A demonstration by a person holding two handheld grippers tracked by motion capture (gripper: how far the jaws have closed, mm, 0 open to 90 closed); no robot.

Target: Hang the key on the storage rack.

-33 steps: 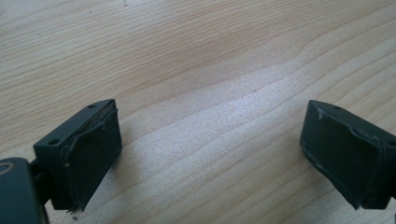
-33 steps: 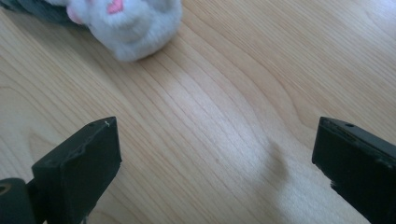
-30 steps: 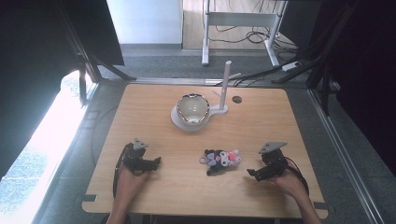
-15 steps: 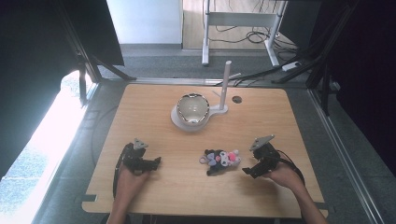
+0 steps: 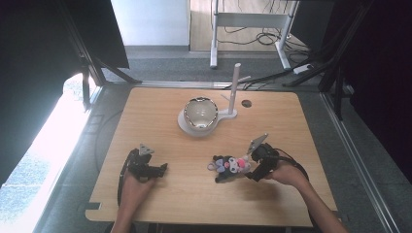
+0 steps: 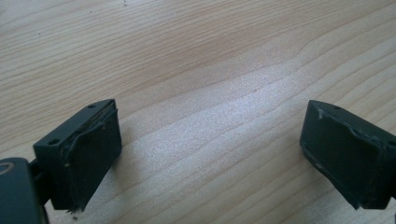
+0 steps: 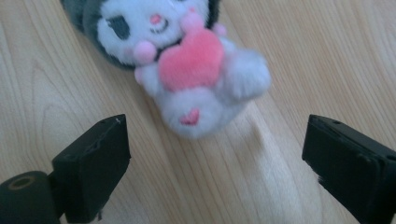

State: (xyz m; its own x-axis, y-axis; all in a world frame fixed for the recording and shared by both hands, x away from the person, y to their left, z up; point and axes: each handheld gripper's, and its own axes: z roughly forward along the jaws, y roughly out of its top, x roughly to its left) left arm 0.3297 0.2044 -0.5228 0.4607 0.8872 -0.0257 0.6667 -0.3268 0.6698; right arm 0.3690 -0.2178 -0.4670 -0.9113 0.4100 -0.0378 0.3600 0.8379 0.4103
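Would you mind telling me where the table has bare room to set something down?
The table's left half is bare between the bowl on its white stand and the left gripper. The far right corner past the small dark disc is free too, as is the front edge between both forearms. It is crowded around the plush toy, where the right gripper hovers.

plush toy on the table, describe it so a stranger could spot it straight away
On the light wooden table, look at the near right part, in front of the right claw. There lies a small white and black plush toy hugging a pink heart, the only soft, furry thing here.
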